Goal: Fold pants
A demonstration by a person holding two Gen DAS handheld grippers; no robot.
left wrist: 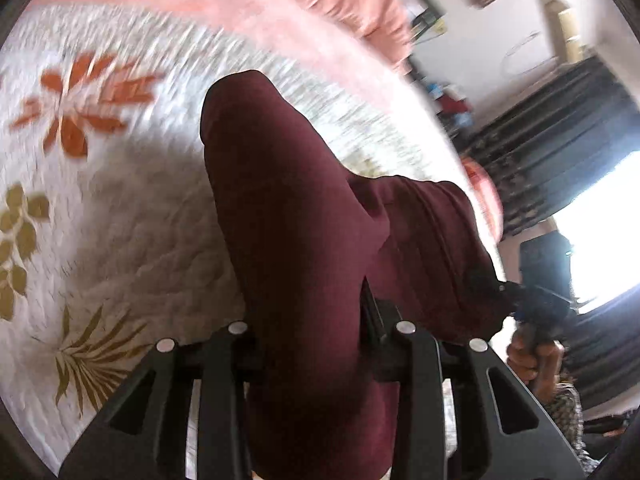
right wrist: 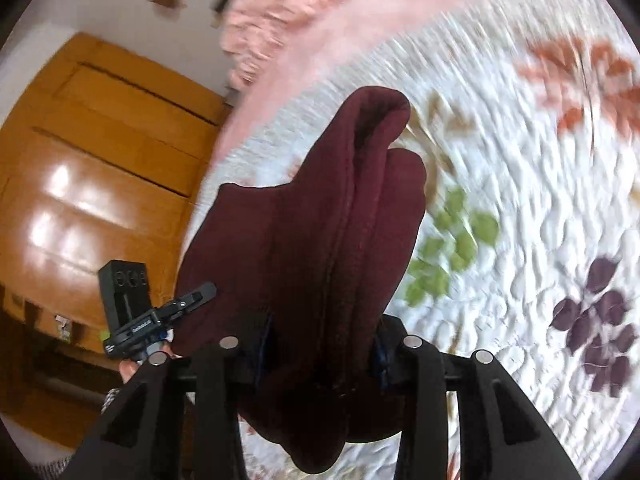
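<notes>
Nearest, the left claw point(left wrist: 316, 344) is clamped on the maroon pants point(left wrist: 288, 208), and the right claw point(right wrist: 320, 352) pinches the same pants point(right wrist: 320, 216). Beyond both claws the cloth hangs bunched above the bed's floral quilt point(left wrist: 120, 220). Farther off, past the quilt point(right wrist: 540, 208), stands a wooden wardrobe point(right wrist: 92, 152).

Small white lettering is seen on the black clamp block point(right wrist: 138, 330) of the other gripper in the right wrist view, but it is too blurred to be read. No text is made out on the small tag point(right wrist: 64, 326) on the wooden furniture, and nothing legible is found in the left wrist view.
</notes>
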